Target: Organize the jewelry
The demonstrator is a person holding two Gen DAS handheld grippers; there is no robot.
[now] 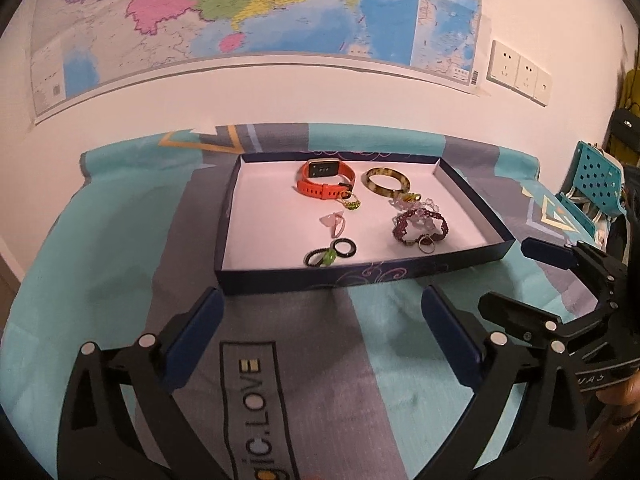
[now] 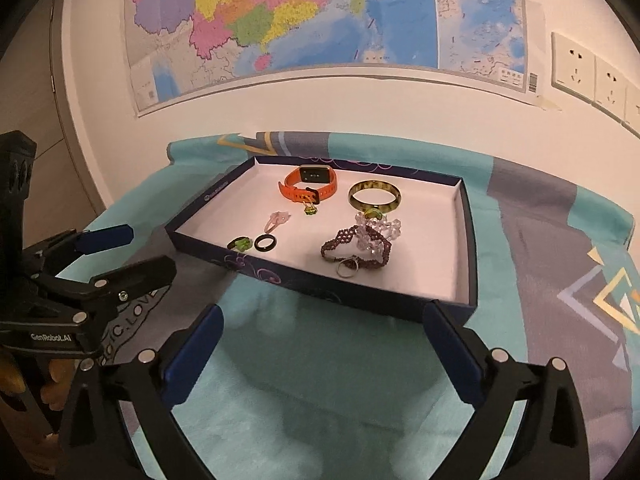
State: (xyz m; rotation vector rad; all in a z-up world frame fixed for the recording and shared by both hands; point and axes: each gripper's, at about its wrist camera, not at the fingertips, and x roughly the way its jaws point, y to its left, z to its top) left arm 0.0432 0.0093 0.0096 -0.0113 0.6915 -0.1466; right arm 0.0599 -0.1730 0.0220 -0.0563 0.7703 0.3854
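both my left gripper [image 1: 320, 336] and right gripper [image 2: 324, 356] hover released, jaws wide, holding nothing. just ahead of them sits the tray [image 2: 468, 240]. nearest inside its front wall lie the black ring [image 2: 265, 243] and the maroon beaded bracelet [image 2: 356, 250], which looks light and floppy; i'd pinch its strand. farthest, the orange watch [image 2: 310, 186] looks springy and the amber bangle [image 2: 374, 196] stiff and slippery; grip the rim.

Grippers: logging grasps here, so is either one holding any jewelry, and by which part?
Nothing is held. The left gripper and right gripper are both open, short of the tray.
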